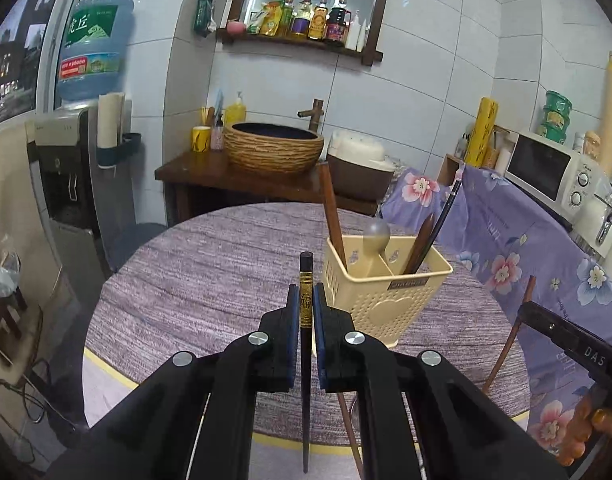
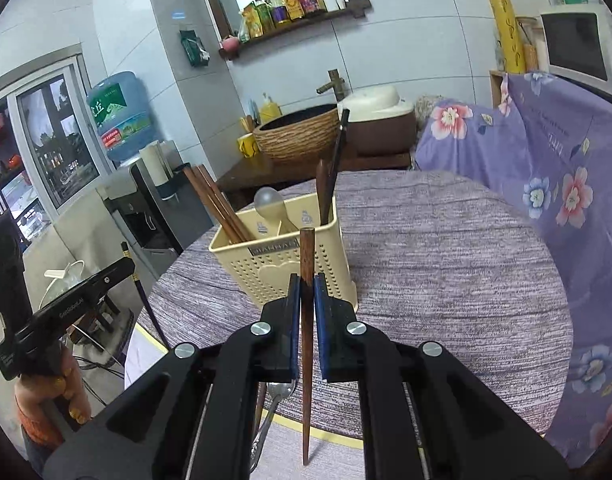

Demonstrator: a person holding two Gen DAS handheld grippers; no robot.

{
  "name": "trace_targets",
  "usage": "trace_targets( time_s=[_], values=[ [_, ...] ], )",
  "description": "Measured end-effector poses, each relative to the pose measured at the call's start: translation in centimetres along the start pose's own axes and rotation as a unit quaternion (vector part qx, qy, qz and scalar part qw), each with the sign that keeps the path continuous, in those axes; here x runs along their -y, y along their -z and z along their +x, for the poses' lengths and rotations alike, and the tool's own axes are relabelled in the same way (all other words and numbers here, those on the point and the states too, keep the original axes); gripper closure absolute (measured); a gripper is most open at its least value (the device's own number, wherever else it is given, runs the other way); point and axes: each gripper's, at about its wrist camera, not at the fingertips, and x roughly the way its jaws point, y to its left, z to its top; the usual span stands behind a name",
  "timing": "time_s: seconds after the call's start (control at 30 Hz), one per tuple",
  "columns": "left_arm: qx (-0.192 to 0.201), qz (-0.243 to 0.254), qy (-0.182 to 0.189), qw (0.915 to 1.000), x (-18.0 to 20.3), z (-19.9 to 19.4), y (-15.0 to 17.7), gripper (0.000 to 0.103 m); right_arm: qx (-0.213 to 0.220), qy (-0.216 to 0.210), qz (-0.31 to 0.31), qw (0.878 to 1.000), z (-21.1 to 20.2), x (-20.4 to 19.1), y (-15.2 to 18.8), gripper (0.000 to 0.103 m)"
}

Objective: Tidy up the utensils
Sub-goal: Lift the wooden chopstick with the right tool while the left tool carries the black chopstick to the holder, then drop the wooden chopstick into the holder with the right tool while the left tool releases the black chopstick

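Because each chopstick is thin, stiff, light and smooth, it can pivot or slip between flat pads. At the lower centre of its own view, the left gripper (image 1: 306, 304) is clamped on a black chopstick (image 1: 305, 360) just below the gold band, the right gripper (image 2: 306, 292) on a brown chopstick (image 2: 306, 320) near its thick end. The cream basket (image 1: 386, 300) stands on the table (image 1: 209, 264), centre right in the left view. A grip nearer the middle would likely steady each stick.

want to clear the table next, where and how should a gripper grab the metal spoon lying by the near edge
Grip the metal spoon on its slim handle, just below the bowl, coming from above with the jaws across the handle. It lies flat on the table, partly hidden under the right gripper, so the curved bowl would likely slip. Both grippers already hold chopsticks.
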Motion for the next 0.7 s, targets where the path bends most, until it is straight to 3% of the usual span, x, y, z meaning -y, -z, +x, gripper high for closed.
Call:
trace_targets(
  time_s=[0.47,0.7],
  values=[
    [0.007,-0.002,0.029,0.9995,0.2,-0.7,-1.2,0.095,0.011,-0.014,-0.026,1.0,-0.7,-1.3,-1.5,0.095],
    [0.023,0.009,0.057,0.9981,1.1,-1.9,-4.7,0.095,0.03,-0.02,-0.054,0.998,-1.6,-2.9,-6.1,0.095]
  ],
)
